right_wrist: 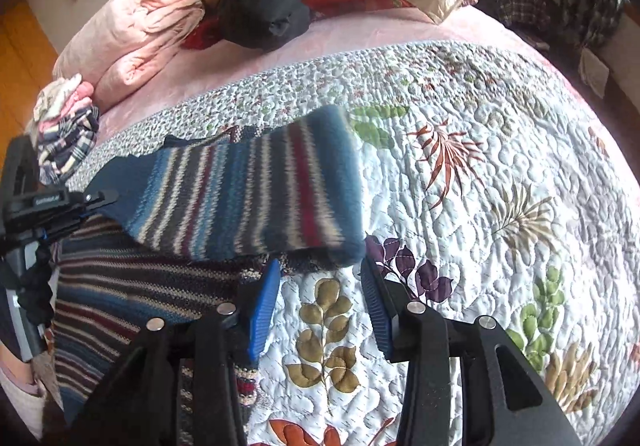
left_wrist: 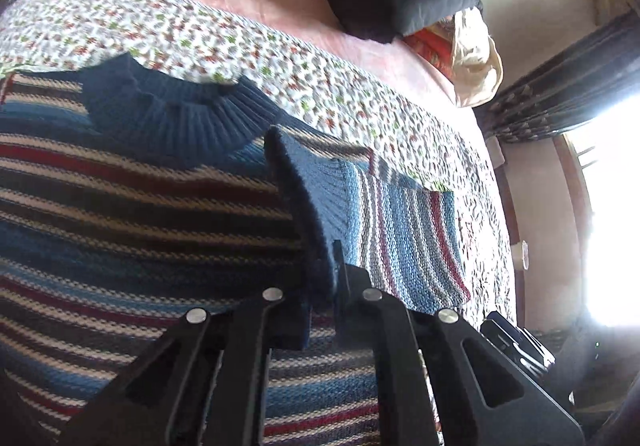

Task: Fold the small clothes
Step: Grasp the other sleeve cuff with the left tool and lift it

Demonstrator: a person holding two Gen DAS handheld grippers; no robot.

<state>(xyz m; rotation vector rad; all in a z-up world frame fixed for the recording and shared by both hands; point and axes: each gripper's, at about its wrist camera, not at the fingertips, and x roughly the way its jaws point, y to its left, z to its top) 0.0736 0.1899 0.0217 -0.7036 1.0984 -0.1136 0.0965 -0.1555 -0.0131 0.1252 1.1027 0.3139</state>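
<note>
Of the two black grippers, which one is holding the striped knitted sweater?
The left gripper, shut on the striped knitted sweater's dark blue cuff. The right gripper is open, blue pads apart, holding nothing.

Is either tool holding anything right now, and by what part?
The left tool is shut on the striped sweater's sleeve, gripping it at the dark blue ribbed cuff. The right tool is open and holds nothing.

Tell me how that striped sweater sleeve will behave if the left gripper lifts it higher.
Likely floppy: the sleeve already drapes from the left gripper, pinched at its ribbed cuff. The thick knit probably grips well. The striped sweater body may drag along the quilt.
</note>
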